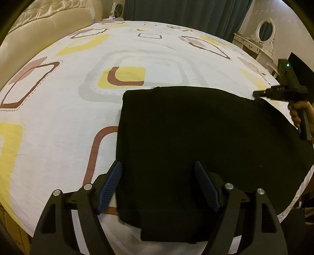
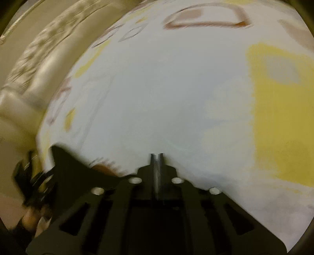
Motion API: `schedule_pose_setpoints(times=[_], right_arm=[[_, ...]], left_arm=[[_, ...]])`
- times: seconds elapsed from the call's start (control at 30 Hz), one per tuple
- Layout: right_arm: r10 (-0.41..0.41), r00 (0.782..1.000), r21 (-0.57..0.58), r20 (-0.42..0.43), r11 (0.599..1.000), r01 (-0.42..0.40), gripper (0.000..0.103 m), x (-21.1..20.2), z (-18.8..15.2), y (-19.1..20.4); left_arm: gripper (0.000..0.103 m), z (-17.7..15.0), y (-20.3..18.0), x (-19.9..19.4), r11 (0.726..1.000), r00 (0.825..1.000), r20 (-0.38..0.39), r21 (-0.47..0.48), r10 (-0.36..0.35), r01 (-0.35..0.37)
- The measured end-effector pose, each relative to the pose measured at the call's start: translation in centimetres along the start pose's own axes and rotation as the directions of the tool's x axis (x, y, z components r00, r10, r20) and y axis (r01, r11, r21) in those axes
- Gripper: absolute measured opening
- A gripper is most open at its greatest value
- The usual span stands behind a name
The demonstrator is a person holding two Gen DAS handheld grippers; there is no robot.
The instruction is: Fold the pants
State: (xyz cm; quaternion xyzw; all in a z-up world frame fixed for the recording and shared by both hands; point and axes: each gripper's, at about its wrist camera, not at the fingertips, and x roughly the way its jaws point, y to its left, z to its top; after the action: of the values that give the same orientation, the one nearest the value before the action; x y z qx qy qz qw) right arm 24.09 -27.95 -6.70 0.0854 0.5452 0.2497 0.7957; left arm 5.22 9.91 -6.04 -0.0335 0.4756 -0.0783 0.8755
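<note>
The black pants (image 1: 196, 141) lie folded into a rough rectangle on the patterned bed sheet (image 1: 78, 109). My left gripper (image 1: 158, 166) is open, its blue-padded fingers (image 1: 109, 188) spread over the near left edge of the pants, holding nothing. My right gripper (image 1: 257, 93) shows at the far right corner of the pants, held in a hand. In the blurred right wrist view its jaws (image 2: 156, 157) are closed together over bare sheet (image 2: 157, 98) with nothing seen between them; a dark corner of the pants (image 2: 74, 166) shows at lower left.
A cream tufted headboard (image 1: 49, 17) runs along the left. Dark curtains (image 1: 186, 13) hang behind the bed. A white dressing table with an oval mirror (image 1: 265, 29) stands at the far right. The bed's near edge (image 1: 294, 206) curves below the pants.
</note>
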Motion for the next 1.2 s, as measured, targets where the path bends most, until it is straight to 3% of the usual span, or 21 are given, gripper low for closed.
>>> schedule_pose_setpoints(times=[0.17,0.27,0.3,0.5,0.67,0.8,0.97,1.2], right_arm=[[0.056,0.991,0.144,0.12,0.987,-0.073,0.006,-4.4,-2.6,-0.1],[0.085,0.98,0.155,0.178,0.981,-0.113,0.017,-6.5,-6.5,1.1],[0.088,0.978,0.163,0.188,0.979,-0.119,0.024,-6.9,-7.9,1.4],[0.112,0.974,0.245,0.196,0.956,-0.159,0.027,-7.7,-16.5,1.5],[0.108,0.975,0.263,0.193,0.952,-0.158,0.03,-8.0,-20.6,2.4],[0.089,0.971,0.255,0.223,0.956,-0.147,0.037,-9.0,-22.4,2.9],[0.069,0.967,0.275,0.247,0.952,-0.138,0.042,-9.8,-23.5,2.6],[0.069,0.965,0.265,0.254,0.954,-0.138,0.048,-10.1,-23.6,2.9]], left_arm=[[0.078,0.1,0.0,0.0,1.0,1.0,0.003,0.012,0.003,-0.003],[0.078,0.1,0.2,-0.4,1.0,1.0,0.002,0.005,-0.011,0.011],[0.078,0.2,0.3,-0.6,1.0,1.0,-0.001,0.001,-0.016,0.016],[0.077,0.2,2.0,-3.4,0.995,0.997,0.027,-0.064,-0.078,0.08],[0.077,0.4,5.9,-4.0,0.973,0.991,0.016,-0.187,-0.131,0.132],[0.078,0.6,8.1,-3.1,0.951,0.98,-0.017,-0.249,-0.196,0.186],[0.081,0.9,7.6,-1.7,0.964,0.981,-0.057,-0.208,-0.183,0.168],[0.082,2.3,5.7,0.2,0.958,0.965,-0.084,-0.168,-0.25,0.234]])
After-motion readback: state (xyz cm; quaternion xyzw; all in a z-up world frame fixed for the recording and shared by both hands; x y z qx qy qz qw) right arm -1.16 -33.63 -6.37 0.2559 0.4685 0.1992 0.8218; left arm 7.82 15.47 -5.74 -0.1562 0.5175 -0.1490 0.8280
